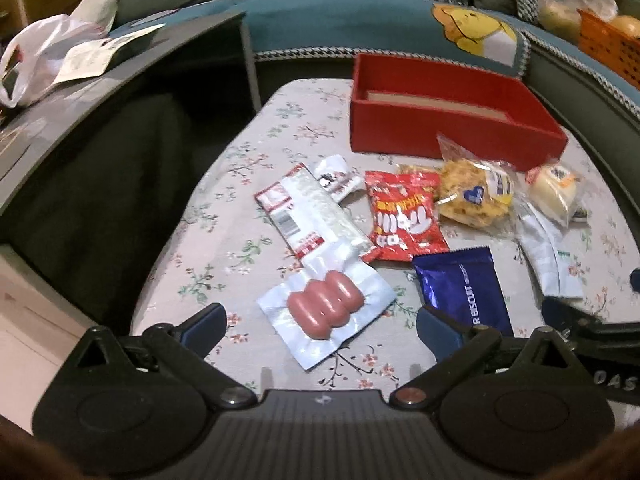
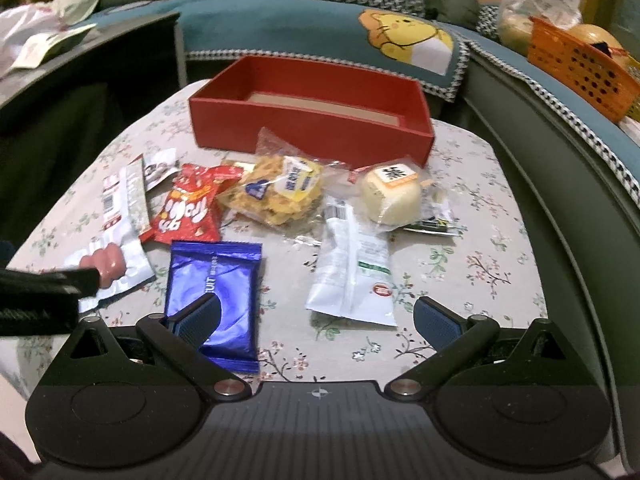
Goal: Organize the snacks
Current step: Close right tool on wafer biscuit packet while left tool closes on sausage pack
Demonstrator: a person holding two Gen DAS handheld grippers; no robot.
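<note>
An empty red box [image 1: 440, 136] [image 2: 304, 128] stands at the back of the floral table. Snacks lie in front of it: a pack of pink sausages [image 1: 326, 310] [image 2: 110, 266], a long white-red pack [image 1: 308, 212], a red snack bag [image 1: 404, 216] [image 2: 188, 210], a blue biscuit pack [image 1: 464, 288] [image 2: 212, 292], a yellow crispy cake [image 1: 474, 196] [image 2: 276, 192], a round bun [image 1: 554, 190] [image 2: 392, 196] and a white pouch [image 1: 550, 256] [image 2: 354, 272]. My left gripper [image 1: 320, 324] is open just above the sausages. My right gripper [image 2: 316, 318] is open above the table, between the biscuit pack and the pouch.
A dark side table [image 1: 80, 92] with a plastic bag and papers stands to the left. A green sofa [image 2: 280, 16] with a bear cushion lies behind. An orange basket [image 2: 580, 68] sits at the right. The table's floral cloth [image 2: 480, 240] shows at the right.
</note>
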